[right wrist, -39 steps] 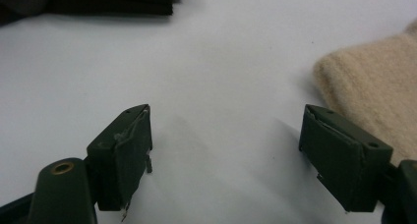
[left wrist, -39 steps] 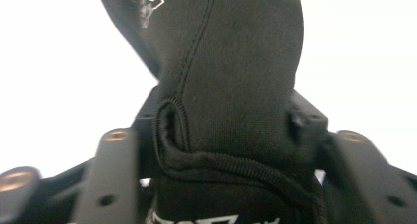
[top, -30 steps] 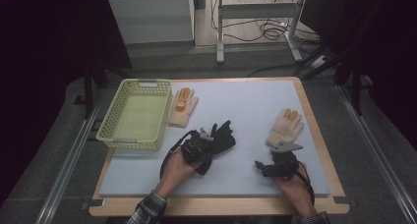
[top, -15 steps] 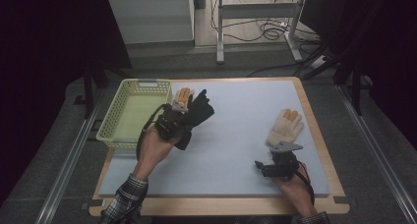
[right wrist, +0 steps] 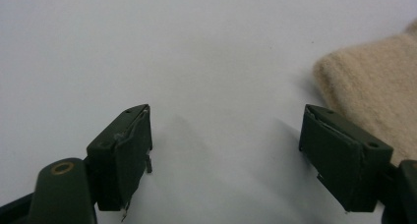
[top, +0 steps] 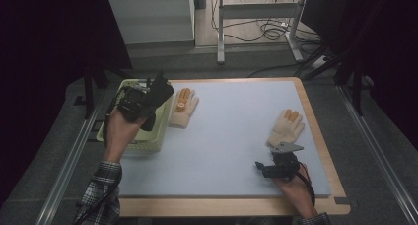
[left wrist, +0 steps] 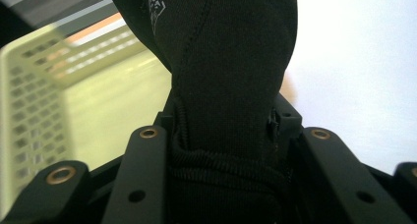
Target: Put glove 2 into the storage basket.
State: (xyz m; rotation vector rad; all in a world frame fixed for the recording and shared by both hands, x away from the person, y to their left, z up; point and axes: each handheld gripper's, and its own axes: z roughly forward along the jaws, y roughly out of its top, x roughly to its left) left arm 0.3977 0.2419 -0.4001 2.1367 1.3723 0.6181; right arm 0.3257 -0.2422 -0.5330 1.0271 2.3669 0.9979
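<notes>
The left gripper [top: 148,99] grips a black glove [top: 158,94] above the green basket [top: 143,143] at the worktop's left edge, while the right gripper [top: 263,168] rests spread wide near the front edge.

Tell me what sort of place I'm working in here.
Probably a lab or data-recording workstation, not a home: a wood-edged table with a pale blue mat, bare metal desk legs with loose cables on the floor behind, and dark surroundings. The left gripper holds a black fabric glove.
</notes>
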